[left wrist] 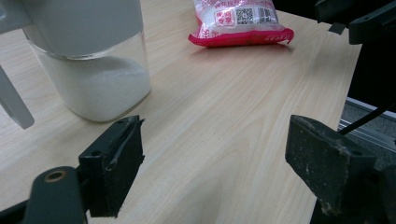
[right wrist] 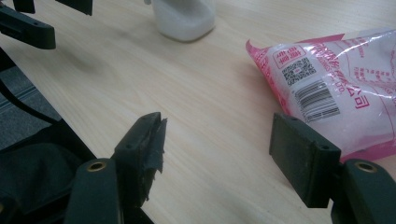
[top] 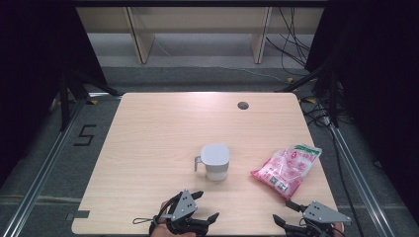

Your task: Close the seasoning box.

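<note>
At the near edge of the pale wooden bench (top: 148, 148), two black tongs sat side by side. The left tongs (top: 207, 207) were at about 6 o'clock on the bench top, and their jaws stood wide apart with nothing between them. In the left gripper view, the left tongs (left wrist: 212, 154) had only bare wood under the gap. The right tongs (top: 286, 211) were at about 5 o'clock, near the bench corner. Their jaws also stood wide apart and held nothing. In the right gripper view, the right tongs (right wrist: 217, 149) had bare wood in the gap, and one jaw was just beside the bag's near corner.

A bit farther in, at about 4 o'clock, lay the pink and white plastic bag of white grains (top: 286, 169), flat on the bench. Its printed black codes showed in the right gripper view (right wrist: 336, 88).

Near the middle of the bench stood the clear jug with a grey lid and grey handle (top: 214, 162), upright, with white grains inside. Its handle pointed to 9 o'clock. It was near the bag but apart from it.

Far back, at about 1 o'clock, was a small round grey hole (top: 242, 105) in the bench top.
</note>
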`<state>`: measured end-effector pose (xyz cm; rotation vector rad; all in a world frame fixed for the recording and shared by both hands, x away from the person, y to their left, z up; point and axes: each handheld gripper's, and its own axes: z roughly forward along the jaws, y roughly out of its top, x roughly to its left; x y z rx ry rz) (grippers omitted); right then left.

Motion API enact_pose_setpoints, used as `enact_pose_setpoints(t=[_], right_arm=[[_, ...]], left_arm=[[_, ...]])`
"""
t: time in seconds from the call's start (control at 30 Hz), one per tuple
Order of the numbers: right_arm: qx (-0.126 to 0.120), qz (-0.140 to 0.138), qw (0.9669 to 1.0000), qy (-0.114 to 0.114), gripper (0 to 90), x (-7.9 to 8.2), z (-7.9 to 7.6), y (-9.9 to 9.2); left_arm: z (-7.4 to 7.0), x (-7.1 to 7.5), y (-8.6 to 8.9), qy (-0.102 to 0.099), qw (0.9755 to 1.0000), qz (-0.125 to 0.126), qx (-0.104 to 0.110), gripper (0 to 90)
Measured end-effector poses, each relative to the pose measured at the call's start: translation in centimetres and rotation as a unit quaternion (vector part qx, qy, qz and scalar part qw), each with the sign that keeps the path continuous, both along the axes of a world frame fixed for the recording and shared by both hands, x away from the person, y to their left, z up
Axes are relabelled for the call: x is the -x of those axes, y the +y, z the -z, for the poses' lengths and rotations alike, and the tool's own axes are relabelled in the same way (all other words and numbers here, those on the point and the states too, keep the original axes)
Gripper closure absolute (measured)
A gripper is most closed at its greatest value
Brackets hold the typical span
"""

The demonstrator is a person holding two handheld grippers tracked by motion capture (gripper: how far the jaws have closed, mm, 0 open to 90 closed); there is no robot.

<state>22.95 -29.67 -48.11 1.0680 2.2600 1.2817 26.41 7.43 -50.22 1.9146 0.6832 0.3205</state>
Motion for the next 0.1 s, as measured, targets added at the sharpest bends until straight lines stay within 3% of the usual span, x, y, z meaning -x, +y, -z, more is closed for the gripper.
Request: enact_pose_setpoints(t=[0.1], right_arm=[[0.001, 0.003, 1.0000, 0.005, 35.6, 0.14, 0.04, 0.12]], left_arm=[[0.12, -0.43, 0.63, 0.004, 0.9998, -0.014, -0.012, 18.6]])
